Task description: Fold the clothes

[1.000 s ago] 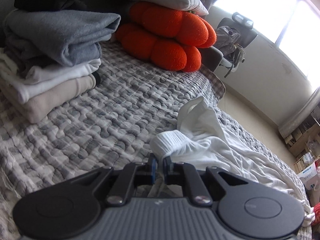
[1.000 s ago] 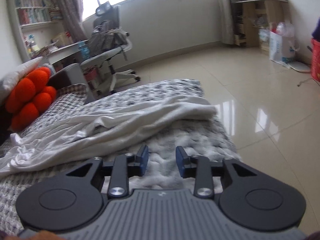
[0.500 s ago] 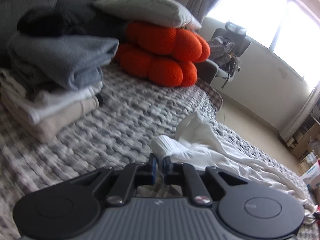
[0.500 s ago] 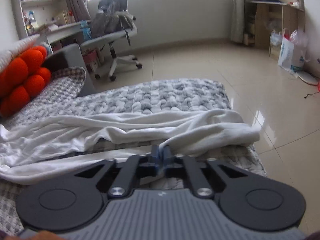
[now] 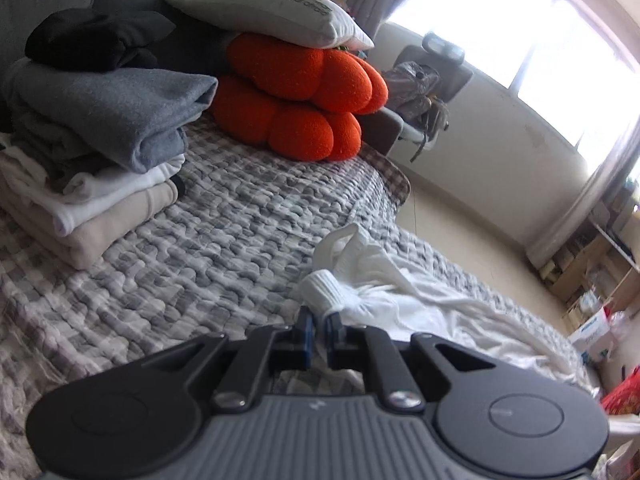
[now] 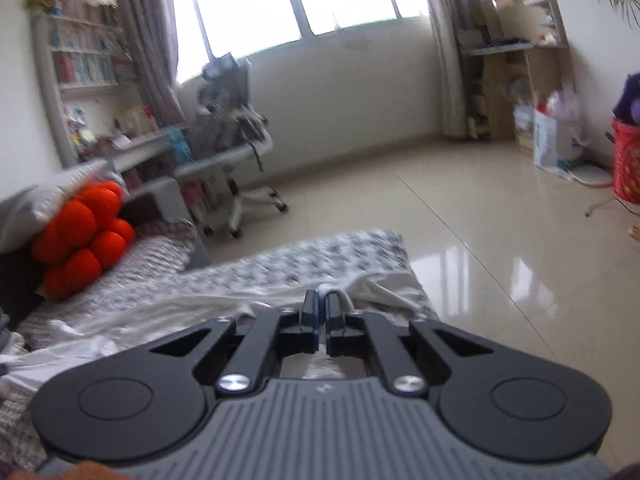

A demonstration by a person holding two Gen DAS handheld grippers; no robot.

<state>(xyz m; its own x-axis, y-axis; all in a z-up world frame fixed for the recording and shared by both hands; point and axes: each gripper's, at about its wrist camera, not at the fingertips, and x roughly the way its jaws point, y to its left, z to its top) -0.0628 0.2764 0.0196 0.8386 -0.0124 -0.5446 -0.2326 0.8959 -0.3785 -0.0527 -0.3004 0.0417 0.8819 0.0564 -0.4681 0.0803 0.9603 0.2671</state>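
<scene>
Bedspread [image 5: 240, 232] of grey weave carries white garment [image 5: 420, 304], pinched by left claw [image 5: 319, 322] and right claw [image 6: 321, 306].

Bumpy orange plush cushion [image 5: 304, 108] sits under a grey pillow [image 5: 272, 16] on the grey-white knit blanket [image 5: 200, 248]. Grey office chair [image 6: 236, 140] stands over by the window.

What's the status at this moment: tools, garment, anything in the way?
Left tool shut on white garment's ribbed cuff. Right tool shut on its far edge. Garment rumpled, unfolded. Folded stack sits aside; nothing in the way.
</scene>
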